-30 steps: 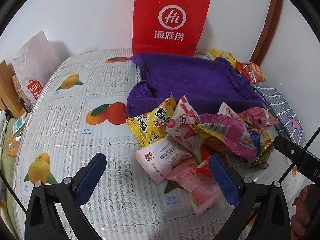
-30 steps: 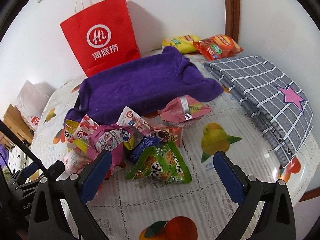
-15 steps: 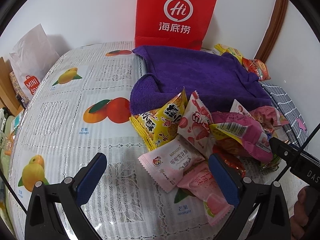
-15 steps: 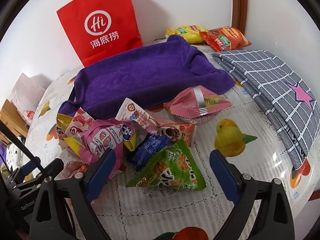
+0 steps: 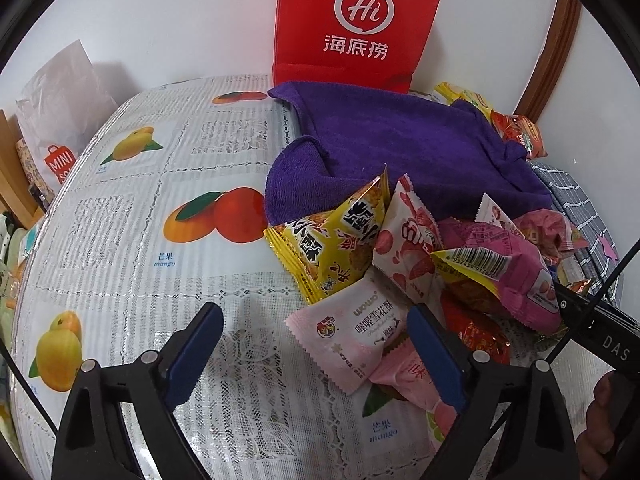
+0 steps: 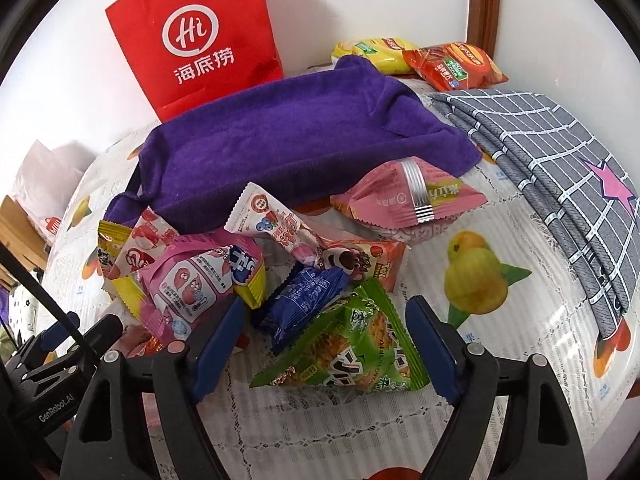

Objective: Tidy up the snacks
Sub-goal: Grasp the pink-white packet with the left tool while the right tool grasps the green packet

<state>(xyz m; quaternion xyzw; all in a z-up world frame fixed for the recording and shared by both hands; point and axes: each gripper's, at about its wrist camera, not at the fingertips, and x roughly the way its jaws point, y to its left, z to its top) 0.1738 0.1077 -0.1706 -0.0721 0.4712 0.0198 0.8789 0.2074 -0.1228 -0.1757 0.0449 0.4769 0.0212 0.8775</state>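
Snacks in shiny little packets lie in a heap on the white lace tablecloth [image 5: 132, 280] with fruit pictures on it. Just behind the heap sits a soft purple towel tray [image 6: 288, 140] with folded-up sides, and no packet shows inside it. A tall red paper bag [image 6: 196, 36] with white writing stands behind the tray, against the white wall. A folded grey checked cloth [image 6: 560, 160] with a pink star lies at the right side of the table, and a yellow chip bag [image 6: 372, 54] and an orange chip bag [image 6: 452, 66] rest at the back near it. The left gripper [image 5: 316, 356] with blue pads hangs low over the table, and its jaws are closing. A pale pink snack packet [image 5: 352, 332] with brown writing sits partly between them, close to the right pad, but the pads do not squeeze it. A yellow packet [image 5: 332, 248] with big black letters leans just behind it. The right gripper [image 6: 324, 344] is low too, and its jaws are closing around a green triangle-shaped snack packet [image 6: 348, 352]. The pads are close to its sides but do not press it. A dark blue packet [image 6: 304, 300] lies touching the green one.
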